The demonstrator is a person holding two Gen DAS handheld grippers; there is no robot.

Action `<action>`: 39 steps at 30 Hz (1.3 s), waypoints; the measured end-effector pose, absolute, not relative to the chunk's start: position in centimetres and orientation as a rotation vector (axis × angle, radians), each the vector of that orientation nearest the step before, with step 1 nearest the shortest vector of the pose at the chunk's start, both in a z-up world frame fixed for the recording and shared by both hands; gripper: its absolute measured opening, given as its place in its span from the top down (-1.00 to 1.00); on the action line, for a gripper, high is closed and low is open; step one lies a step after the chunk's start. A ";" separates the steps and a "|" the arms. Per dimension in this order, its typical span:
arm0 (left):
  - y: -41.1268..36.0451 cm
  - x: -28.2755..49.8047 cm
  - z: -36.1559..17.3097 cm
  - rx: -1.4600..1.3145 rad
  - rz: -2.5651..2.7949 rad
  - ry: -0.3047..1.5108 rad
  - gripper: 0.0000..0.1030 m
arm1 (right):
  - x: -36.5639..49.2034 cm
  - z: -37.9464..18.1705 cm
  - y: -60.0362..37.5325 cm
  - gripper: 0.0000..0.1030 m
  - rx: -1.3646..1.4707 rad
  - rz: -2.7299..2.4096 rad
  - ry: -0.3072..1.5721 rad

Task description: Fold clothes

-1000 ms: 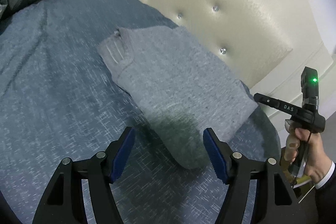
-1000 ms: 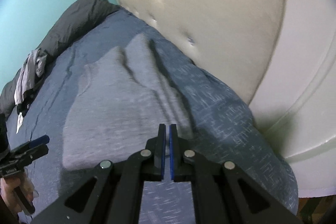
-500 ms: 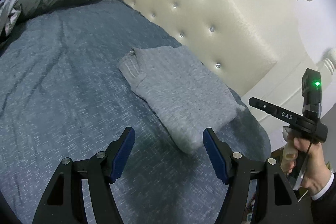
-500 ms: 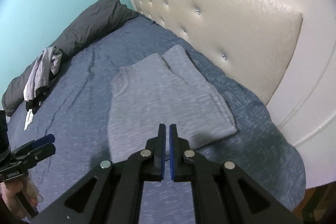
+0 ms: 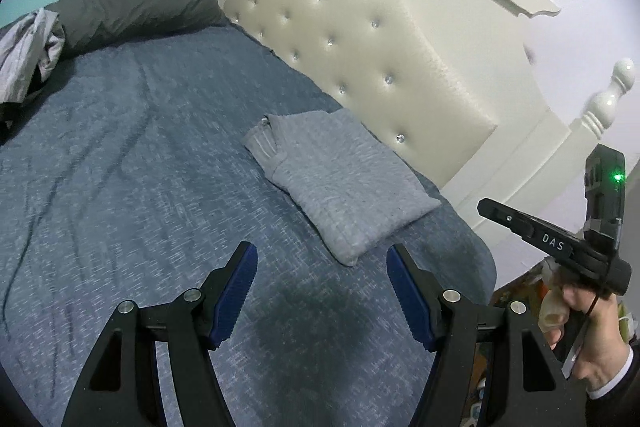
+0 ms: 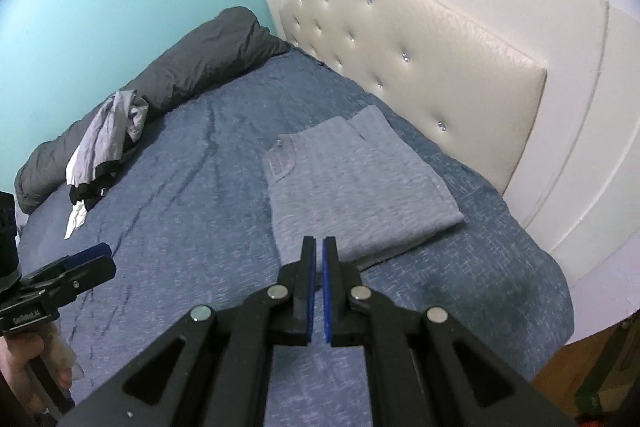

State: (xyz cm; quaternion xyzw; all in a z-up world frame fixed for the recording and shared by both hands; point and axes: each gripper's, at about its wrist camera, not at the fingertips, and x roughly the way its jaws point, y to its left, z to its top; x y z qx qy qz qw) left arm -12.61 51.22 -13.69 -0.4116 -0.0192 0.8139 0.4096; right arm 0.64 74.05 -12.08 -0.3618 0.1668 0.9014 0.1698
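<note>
A grey folded garment lies flat on the blue bed cover, close to the padded headboard; the right wrist view shows the same garment. My left gripper hangs open above the cover, short of the garment's near corner, with nothing between its blue pads. My right gripper is shut with its pads together and empty, held above the garment's near edge. In the left wrist view the right gripper juts in from the right, held by a hand. A heap of unfolded clothes lies at the far left.
A dark grey rolled duvet runs along the teal wall. The cream tufted headboard borders the bed on the right, with a white bedpost. The bed's corner drops off at the lower right. The left gripper shows at the left edge.
Both grippers have pulled back and risen away from the folded garment, which now looks smaller and lies settled flat. More of the headboard and bed has come into view.
</note>
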 end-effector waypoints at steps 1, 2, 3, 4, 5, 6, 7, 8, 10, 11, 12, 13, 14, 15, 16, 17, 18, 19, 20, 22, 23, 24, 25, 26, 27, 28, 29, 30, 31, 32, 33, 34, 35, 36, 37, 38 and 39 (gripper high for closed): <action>50.9 -12.3 -13.3 -1.032 2.053 -0.048 -0.39 | 1.0 -11.8 73.7 0.98 -1.022 2.565 0.470; 50.6 -11.9 -13.0 -1.026 2.054 -0.048 -0.39 | 1.2 -11.5 73.4 0.98 -1.016 2.566 0.467; 50.3 -11.5 -12.6 -1.020 2.056 -0.047 -0.39 | 1.6 -11.2 73.1 0.98 -1.009 2.568 0.465; 50.0 -11.2 -12.3 -1.014 2.058 -0.046 -0.39 | 1.9 -10.9 72.8 0.98 -1.003 2.569 0.462; 49.8 -10.9 -12.0 -1.010 2.059 -0.045 -0.39 | 2.2 -10.7 72.5 0.98 -0.998 2.570 0.461; 49.6 -10.6 -11.7 -1.006 2.060 -0.045 -0.39 | 2.4 -10.5 72.3 0.98 -0.993 2.570 0.462; 49.4 -10.3 -11.4 -1.003 2.062 -0.045 -0.39 | 2.7 -10.2 72.0 0.98 -0.989 2.571 0.464; 49.2 -10.0 -11.2 -0.999 2.062 -0.046 -0.39 | 2.9 -10.1 71.8 0.98 -0.987 2.573 0.464; 48.9 -9.5 -10.7 -0.990 2.062 -0.046 -0.39 | 3.4 -9.6 71.2 0.98 -0.978 2.578 0.457; 48.7 -9.2 -10.5 -0.984 2.064 -0.044 -0.39 | 3.6 -9.4 71.0 0.98 -0.975 2.580 0.455; 48.6 -8.9 -10.2 -0.978 2.066 -0.041 -0.39 | 3.8 -9.2 70.8 0.98 -0.972 2.583 0.453; 48.5 -8.6 -10.0 -0.972 2.068 -0.037 -0.39 | 3.9 -8.9 70.6 0.98 -0.968 2.585 0.452; 48.4 -8.4 -9.7 -0.966 2.070 -0.033 -0.39 | 4.1 -8.7 70.5 0.98 -0.964 2.587 0.454; 48.3 -8.1 -9.5 -0.962 2.071 -0.032 -0.39 | 4.3 -8.6 70.3 0.98 -0.959 2.589 0.457; 48.2 -7.9 -9.3 -0.959 2.072 -0.032 -0.39 | 4.6 -8.4 70.1 0.98 -0.955 2.592 0.459; 48.1 -7.8 -9.1 -0.957 2.073 -0.032 -0.39 | 4.7 -8.3 69.9 0.98 -0.952 2.595 0.458; 48.0 -7.6 -9.0 -0.954 2.074 -0.031 -0.39 | 4.9 -8.1 69.7 0.98 -0.951 2.596 0.457; 47.9 -7.4 -8.8 -0.952 2.075 -0.031 -0.39 | 5.1 -8.0 69.5 0.98 -0.949 2.595 0.454; 47.8 -7.2 -8.6 -0.949 2.076 -0.031 -0.39 | 5.3 -7.9 69.4 0.98 -0.945 2.594 0.450; 47.6 -6.8 -8.4 -0.944 2.078 -0.031 -0.39 | 5.6 -7.7 69.1 0.98 -0.940 2.594 0.453; 47.5 -6.6 -8.3 -0.941 2.077 -0.031 -0.39 | 5.8 -7.6 69.0 0.98 -0.937 2.593 0.455; 47.4 -6.5 -8.2 -0.939 2.076 -0.031 -0.39 | 6.0 -7.4 68.9 0.98 -0.933 2.591 0.456; 47.4 -6.4 -8.1 -0.937 2.075 -0.031 -0.39 | 6.2 -7.3 68.8 0.98 -0.930 2.590 0.457; 47.3 -6.2 -8.0 -0.934 2.075 -0.031 -0.39 | 6.4 -7.2 68.7 0.98 -0.926 2.589 0.457; 47.2 -6.1 -7.9 -0.932 2.075 -0.031 -0.39 | 6.6 -7.0 68.6 0.98 -0.922 2.589 0.458; 47.1 -6.0 -7.8 -0.930 2.075 -0.032 -0.39 | 6.8 -6.9 68.4 0.98 -0.919 2.589 0.457; 47.0 -5.9 -7.8 -0.927 2.076 -0.032 -0.39 | 6.9 -6.8 68.3 0.98 -0.916 2.587 0.455; 46.9 -5.8 -7.7 -0.925 2.076 -0.033 -0.39 | 7.1 -6.7 68.1 0.98 -0.914 2.585 0.450; 46.7 -5.7 -7.6 -0.922 2.075 -0.033 -0.39 | 7.2 -6.5 67.8 0.97 -0.912 2.586 0.443; 46.6 -5.5 -7.5 -0.918 2.075 -0.033 -0.39 | 7.4 -6.4 67.6 0.97 -0.910 2.587 0.439; 46.5 -5.4 -7.3 -0.914 2.075 -0.031 -0.39 | 7.6 -6.3 67.3 0.96 -0.908 2.589 0.437; 46.5 -5.2 -7.2 -0.910 2.076 -0.029 -0.39 | 7.8 -6.1 67.1 0.94 -0.903 2.591 0.440; 46.3 -5.0 -7.1 -0.906 2.077 -0.026 -0.39 | 8.1 -6.0 66.8 0.93 -0.898 2.593 0.444; 46.2 -4.8 -7.0 -0.904 2.077 -0.026 -0.39 | 8.3 -5.8 66.6 0.93 -0.893 2.593 0.443; 46.1 -4.7 -6.9 -0.902 2.077 -0.028 -0.39 | 8.6 -5.6 66.2 0.93 -0.887 2.592 0.439; 45.9 -4.5 -6.8 -0.900 2.077 -0.030 -0.39 | 8.9 -5.4 65.9 0.93 -0.882 2.592 0.428; 45.8 -4.3 -6.7 -0.898 2.075 -0.031 -0.39 | 9.1 -5.2 65.6 0.93 -0.876 2.593 0.417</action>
